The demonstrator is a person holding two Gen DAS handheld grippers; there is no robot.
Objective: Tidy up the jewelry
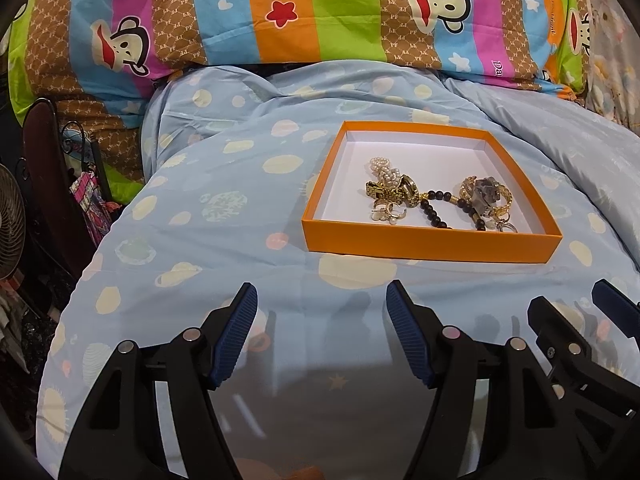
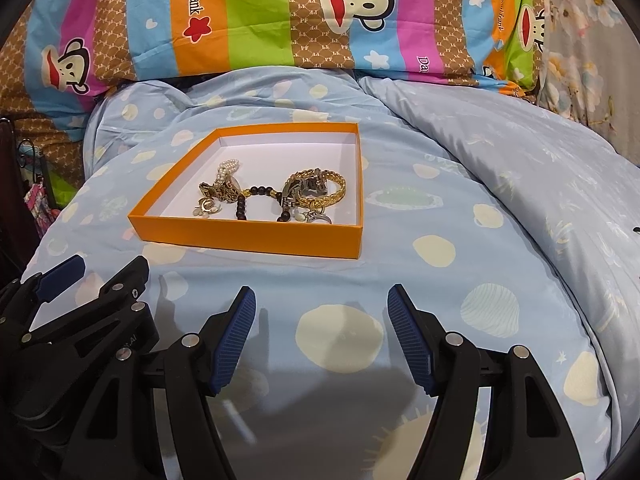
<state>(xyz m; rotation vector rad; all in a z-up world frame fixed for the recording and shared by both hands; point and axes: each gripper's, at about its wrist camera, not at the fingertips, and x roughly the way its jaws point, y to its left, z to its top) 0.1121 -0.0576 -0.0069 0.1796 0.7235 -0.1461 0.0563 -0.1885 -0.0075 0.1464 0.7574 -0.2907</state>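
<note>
An orange box (image 1: 432, 242) with a white inside lies on the light blue quilt; it also shows in the right wrist view (image 2: 248, 238). In it lies a tangle of jewelry: a pearl strand (image 1: 384, 170), a gold watch (image 1: 394, 192), a black bead bracelet (image 1: 434, 208), a gold chain bracelet (image 2: 324, 186) and small rings (image 2: 320, 218). My left gripper (image 1: 322, 296) is open and empty, in front of the box. My right gripper (image 2: 322, 298) is open and empty, in front of the box's right corner. The two grippers are side by side.
A striped cartoon-monkey pillow (image 1: 300, 12) lies behind the box. A folded part of the quilt (image 2: 520, 152) rises at the right. At the far left, off the bed, stand a dark chair (image 1: 44, 152) and a fan (image 1: 10, 220).
</note>
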